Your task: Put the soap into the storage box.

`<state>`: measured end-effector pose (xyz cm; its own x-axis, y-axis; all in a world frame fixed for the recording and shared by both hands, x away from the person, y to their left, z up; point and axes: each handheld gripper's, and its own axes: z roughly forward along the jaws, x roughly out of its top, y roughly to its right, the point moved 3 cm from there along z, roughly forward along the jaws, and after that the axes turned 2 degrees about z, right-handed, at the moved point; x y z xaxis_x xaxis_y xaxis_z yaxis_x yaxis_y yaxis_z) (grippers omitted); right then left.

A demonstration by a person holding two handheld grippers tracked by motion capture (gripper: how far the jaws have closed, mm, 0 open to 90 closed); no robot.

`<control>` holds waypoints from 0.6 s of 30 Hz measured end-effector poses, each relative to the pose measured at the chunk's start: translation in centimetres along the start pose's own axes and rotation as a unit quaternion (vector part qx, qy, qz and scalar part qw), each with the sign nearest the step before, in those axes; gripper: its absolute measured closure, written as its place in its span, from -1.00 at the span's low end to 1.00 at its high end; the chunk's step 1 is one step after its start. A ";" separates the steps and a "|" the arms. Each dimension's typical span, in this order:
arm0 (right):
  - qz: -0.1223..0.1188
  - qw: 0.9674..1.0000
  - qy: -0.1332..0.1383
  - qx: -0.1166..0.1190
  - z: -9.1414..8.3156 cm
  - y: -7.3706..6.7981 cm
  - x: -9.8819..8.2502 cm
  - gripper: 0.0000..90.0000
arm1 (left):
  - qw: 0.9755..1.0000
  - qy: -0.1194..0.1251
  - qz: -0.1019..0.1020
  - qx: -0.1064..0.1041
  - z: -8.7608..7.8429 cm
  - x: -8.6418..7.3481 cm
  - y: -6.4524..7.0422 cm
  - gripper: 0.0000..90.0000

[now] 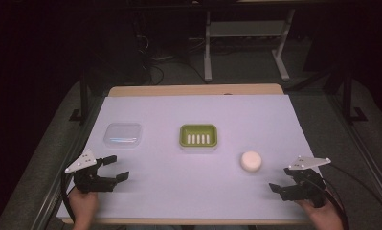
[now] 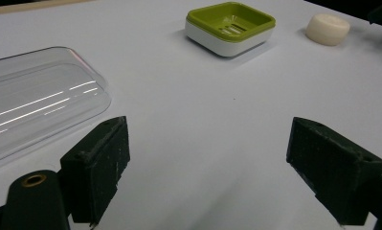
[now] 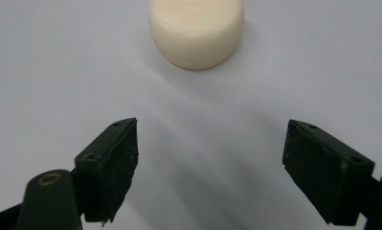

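While both tools hover low over the white table cover (image 1: 198, 191), we see the left gripper (image 1: 117, 167) spread wide and empty, the clear lid (image 1: 123, 134) close at its 12 o'clock. Our right gripper (image 1: 279, 179) also gapes, holding nothing, the round cream soap (image 1: 251, 161) near at its 11 o'clock. Between them, farther out, sits the green soap dish (image 1: 198, 136).
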<state>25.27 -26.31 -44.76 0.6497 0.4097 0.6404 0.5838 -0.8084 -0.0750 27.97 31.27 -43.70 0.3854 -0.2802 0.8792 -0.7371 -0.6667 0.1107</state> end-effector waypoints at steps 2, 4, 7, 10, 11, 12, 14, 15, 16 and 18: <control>-0.006 1.000 0.000 0.000 0.1 -0.1 0.1 -0.58 | 1.000 0.000 0.001 0.000 0.0 0.0 0.0 -0.68; -0.010 1.000 -0.001 -0.001 0.2 -0.2 0.1 -0.58 | 1.000 0.002 0.001 0.000 0.0 0.0 0.0 -0.68; -0.012 1.000 -0.003 -0.002 0.3 -0.5 0.3 -0.58 | 1.000 0.000 0.002 0.000 0.0 0.0 0.0 -0.68; -0.015 1.000 -0.005 -0.001 0.3 -0.6 0.4 -0.59 | 1.000 0.000 0.003 0.002 -0.1 0.0 0.0 -0.68; -0.010 1.000 -0.006 0.000 0.3 -0.7 0.4 -0.59 | 1.000 0.000 0.004 0.001 -0.1 0.0 0.0 -0.68; -0.013 1.000 -0.004 0.001 0.5 -0.6 0.4 -0.59 | 1.000 0.001 0.003 0.002 -0.1 0.0 0.0 -0.68; -0.014 1.000 -0.006 0.003 0.6 -0.6 0.4 -0.59 | 1.000 0.002 0.004 0.001 -0.1 0.0 0.0 -0.68; -0.014 1.000 -0.006 0.003 0.6 -0.6 0.4 -0.59 | 1.000 0.002 0.004 0.001 -0.1 0.0 0.0 -0.68; -0.015 1.000 -0.007 0.004 0.6 -0.7 0.4 -0.59 | 1.000 0.002 0.004 0.002 -0.1 0.0 0.0 -0.68; -0.021 1.000 -0.013 0.005 0.8 -0.7 0.5 -0.60 | 1.000 0.004 0.003 0.001 0.0 0.1 0.0 -0.68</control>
<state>25.59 -25.14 -44.97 0.6365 0.4548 0.6229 0.6156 -0.7861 -0.0550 27.96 31.27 -43.61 0.3766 -0.2795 0.8832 -0.7384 -0.6663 0.1040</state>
